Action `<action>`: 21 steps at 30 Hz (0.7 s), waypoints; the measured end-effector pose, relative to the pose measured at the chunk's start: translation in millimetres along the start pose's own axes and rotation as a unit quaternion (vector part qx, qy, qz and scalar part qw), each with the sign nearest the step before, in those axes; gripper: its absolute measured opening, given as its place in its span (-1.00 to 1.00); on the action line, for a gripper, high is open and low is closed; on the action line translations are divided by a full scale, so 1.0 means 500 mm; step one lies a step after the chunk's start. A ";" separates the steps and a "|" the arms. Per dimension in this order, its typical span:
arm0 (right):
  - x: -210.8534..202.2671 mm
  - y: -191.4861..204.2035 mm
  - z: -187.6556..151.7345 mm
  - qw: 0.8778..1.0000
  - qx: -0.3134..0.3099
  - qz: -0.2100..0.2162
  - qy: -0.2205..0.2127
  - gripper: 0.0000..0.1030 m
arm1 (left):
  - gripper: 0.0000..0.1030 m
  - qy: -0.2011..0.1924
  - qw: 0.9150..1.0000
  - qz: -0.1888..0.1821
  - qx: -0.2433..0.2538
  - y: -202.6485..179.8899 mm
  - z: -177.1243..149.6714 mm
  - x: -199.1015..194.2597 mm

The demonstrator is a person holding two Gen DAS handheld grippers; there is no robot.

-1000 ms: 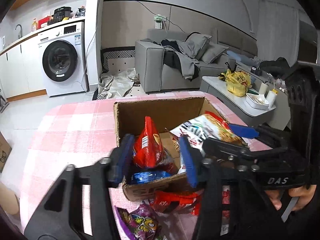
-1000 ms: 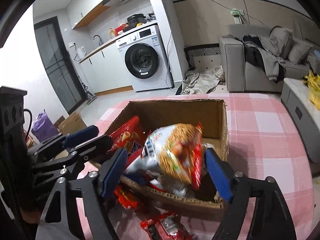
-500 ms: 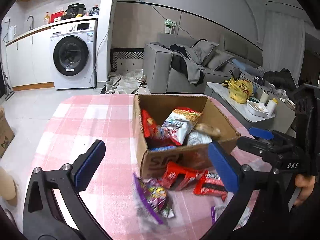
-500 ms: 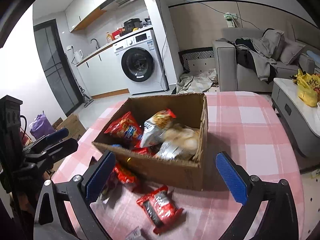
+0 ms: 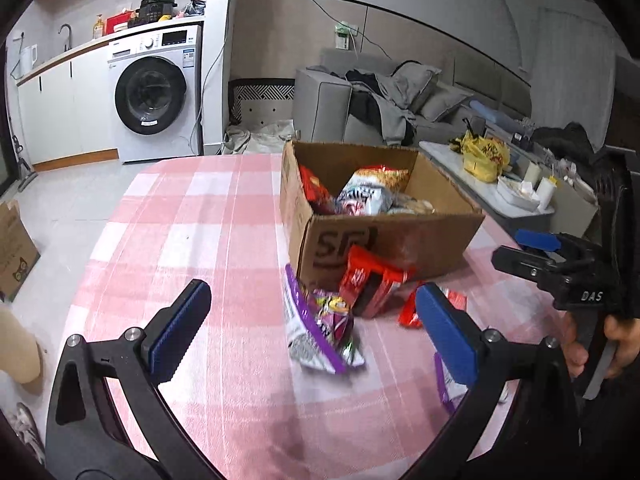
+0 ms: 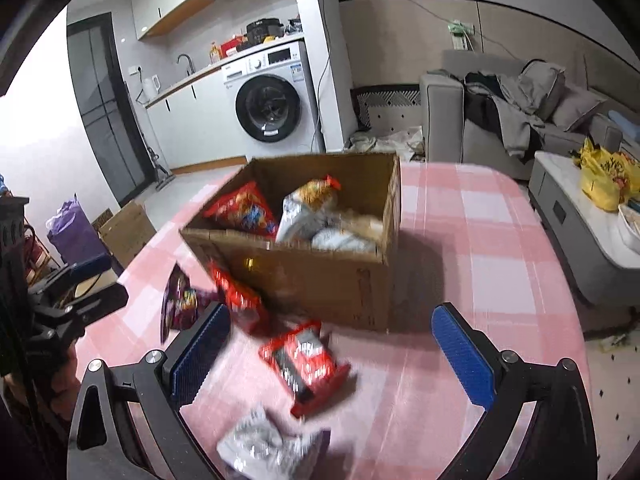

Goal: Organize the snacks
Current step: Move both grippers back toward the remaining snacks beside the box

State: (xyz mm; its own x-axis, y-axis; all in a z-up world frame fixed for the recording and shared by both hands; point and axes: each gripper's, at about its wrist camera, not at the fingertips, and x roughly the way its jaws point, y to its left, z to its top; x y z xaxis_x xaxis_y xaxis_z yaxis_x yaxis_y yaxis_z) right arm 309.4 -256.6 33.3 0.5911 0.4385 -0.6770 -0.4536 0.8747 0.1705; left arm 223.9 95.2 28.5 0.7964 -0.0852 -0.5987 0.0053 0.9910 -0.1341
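Note:
An open cardboard box (image 5: 400,240) (image 6: 320,280) stands on the pink checked tablecloth and holds several snack bags, among them a red bag (image 6: 244,208) and a silver noodle bag (image 5: 366,192) (image 6: 304,208). In front of the box lie a purple packet (image 5: 320,324) (image 6: 180,300), red packets (image 5: 372,280) (image 6: 306,360) and a silver packet (image 6: 264,448). My left gripper (image 5: 312,324) hangs open over the purple packet, holding nothing. My right gripper (image 6: 332,344) is open above a red packet, also with nothing held.
The table (image 5: 200,220) has its round edge near me. Beyond it are a washing machine (image 5: 154,92), a grey sofa (image 5: 360,108) with clothes, and a low side table (image 6: 580,208) with a yellow bag. Cardboard boxes stand on the floor at left.
Both grippers let go of the bags they held over the box, opened wide and drew back toward me. The red bag and the noodle bag now lie in the box.

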 end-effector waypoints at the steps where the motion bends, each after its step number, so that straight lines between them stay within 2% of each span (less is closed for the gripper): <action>1: 0.000 -0.001 -0.010 1.000 0.003 -0.001 0.007 0.99 | 0.98 0.000 1.000 0.001 0.001 -0.001 -0.004 -0.002; 9: -0.006 -0.003 -0.086 0.999 0.007 0.001 0.054 0.99 | 0.98 0.020 1.000 -0.004 0.006 -0.012 -0.058 -0.013; 21: 0.028 0.047 -0.124 0.995 -0.024 0.025 0.097 0.99 | 0.98 0.031 0.999 0.001 0.033 -0.037 -0.067 -0.003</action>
State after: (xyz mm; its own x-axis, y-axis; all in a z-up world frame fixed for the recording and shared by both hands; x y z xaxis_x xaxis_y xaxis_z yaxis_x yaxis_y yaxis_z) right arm 265.6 -242.5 -16.5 0.4296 0.4292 -0.7945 -0.5126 0.8403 0.1767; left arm 202.1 73.7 5.3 0.7575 -0.0871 -0.6470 0.0448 0.9957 -0.0816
